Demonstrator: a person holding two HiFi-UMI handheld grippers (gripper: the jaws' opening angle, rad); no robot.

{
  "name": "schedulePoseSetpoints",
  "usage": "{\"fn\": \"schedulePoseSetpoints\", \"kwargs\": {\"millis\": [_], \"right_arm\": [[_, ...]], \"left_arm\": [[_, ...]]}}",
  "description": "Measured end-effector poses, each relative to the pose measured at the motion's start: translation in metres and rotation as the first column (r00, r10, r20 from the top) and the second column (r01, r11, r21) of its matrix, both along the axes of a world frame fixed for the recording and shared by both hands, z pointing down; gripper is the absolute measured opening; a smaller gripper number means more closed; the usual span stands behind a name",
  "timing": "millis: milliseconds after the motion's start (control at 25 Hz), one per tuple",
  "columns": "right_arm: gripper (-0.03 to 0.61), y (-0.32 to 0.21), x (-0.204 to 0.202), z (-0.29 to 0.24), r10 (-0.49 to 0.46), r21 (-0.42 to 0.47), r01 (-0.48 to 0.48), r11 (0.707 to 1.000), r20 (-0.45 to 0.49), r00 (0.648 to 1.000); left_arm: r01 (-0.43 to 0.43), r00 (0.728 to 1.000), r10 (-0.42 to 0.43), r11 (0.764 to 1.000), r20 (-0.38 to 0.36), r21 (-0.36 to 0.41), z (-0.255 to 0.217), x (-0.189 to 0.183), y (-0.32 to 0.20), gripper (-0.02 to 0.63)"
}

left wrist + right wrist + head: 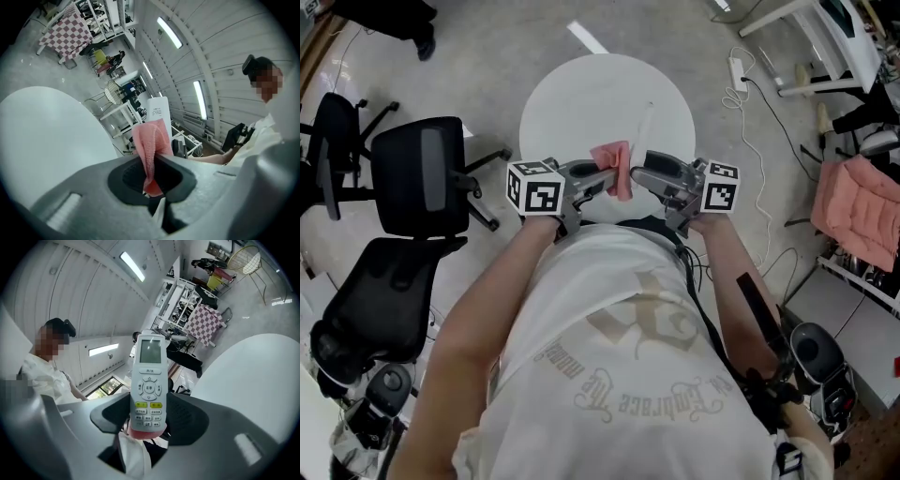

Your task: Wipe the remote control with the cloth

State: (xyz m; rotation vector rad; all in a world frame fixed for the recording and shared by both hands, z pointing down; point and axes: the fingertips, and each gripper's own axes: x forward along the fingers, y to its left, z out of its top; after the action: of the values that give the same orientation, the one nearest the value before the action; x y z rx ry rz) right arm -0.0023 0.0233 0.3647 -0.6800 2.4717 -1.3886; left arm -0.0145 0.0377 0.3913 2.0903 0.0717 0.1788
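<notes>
My left gripper (602, 179) is shut on a pink cloth (614, 169), which sticks up from between its jaws (151, 145). My right gripper (641, 174) is shut on the lower end of a white remote control (148, 383); its screen and buttons face the right gripper view. From the head view the remote (644, 127) shows only edge-on. Both grippers meet above the near edge of the round white table (581, 94). The cloth lies against the back of the remote (158, 111), and a strip of pink shows under the remote's lower end.
Two black office chairs (422, 178) stand left of the table. A power strip (737, 67) with its cable lies on the floor at the right, near a pink cushion (858, 211) and shelving.
</notes>
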Motion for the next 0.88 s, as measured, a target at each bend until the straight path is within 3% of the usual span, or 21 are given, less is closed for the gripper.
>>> {"fn": "schedulePoseSetpoints", "kwargs": {"millis": [440,880], "right_arm": [[0.249,0.027,-0.015,0.025,-0.154,-0.035,0.150,0.988,-0.128,0.980],[0.249,0.043,-0.015,0.034,-0.225,-0.016,0.226,0.974,-0.191,0.955]], "left_arm": [[0.077,0.996,-0.077,0.997,-0.039,0.000,-0.012,0.003,-0.034,0.020],[0.150,0.983,-0.148,0.989,-0.108,0.011,-0.047,0.005,-0.081,0.020]]}}
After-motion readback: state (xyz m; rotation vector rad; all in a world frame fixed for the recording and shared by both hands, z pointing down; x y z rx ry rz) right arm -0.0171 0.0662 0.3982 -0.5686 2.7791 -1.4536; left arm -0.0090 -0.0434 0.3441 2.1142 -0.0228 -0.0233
